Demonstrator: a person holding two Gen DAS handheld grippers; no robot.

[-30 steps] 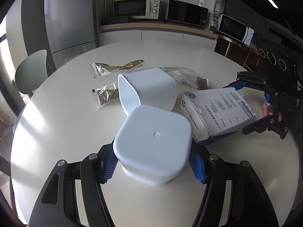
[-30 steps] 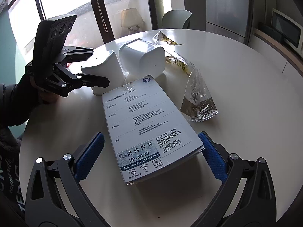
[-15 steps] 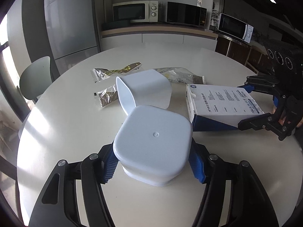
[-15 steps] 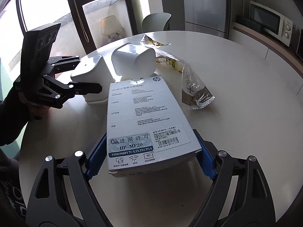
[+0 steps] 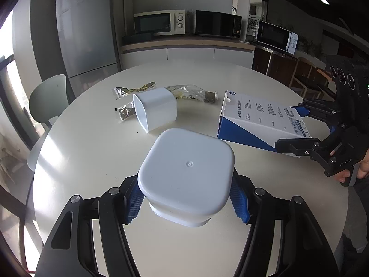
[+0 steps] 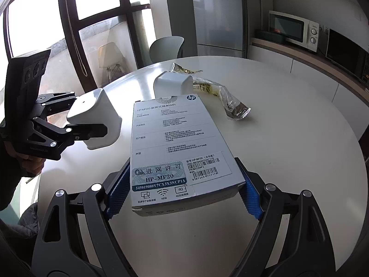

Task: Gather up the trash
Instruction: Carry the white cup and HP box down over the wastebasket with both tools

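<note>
Closest to the person, the left gripper (image 5: 186,198) pinches a white plastic tub (image 5: 186,173) turned bottom-up, its 2 blue pads (image 5: 133,200) pressed against opposite sides, and the tub is held up off the round white table (image 5: 92,152). To its right, the right gripper (image 6: 184,196) squeezes a white-and-blue HP box (image 6: 175,147) by its long edges near the barcode end (the label reads HP-MF20), holding it tilted above the tabletop with the far end higher. From the left camera that same box (image 5: 260,117) shows its blue side, clamped at its far end by the right gripper (image 5: 302,127). Further out on the table, a 2nd white tub (image 5: 155,108) lies on its side, open mouth facing left. Just beside its mouth sits a small crumpled foil wrapper (image 5: 125,114). Behind it lie 2 more: a clear wrapper with yellow-green print (image 5: 133,90) and a longer clear wrapper (image 5: 193,93) stretching right toward the box. Beyond the table stand a grey-green chair (image 5: 49,99), a fridge (image 5: 87,30) and a counter with 3 microwaves (image 5: 159,22).
</note>
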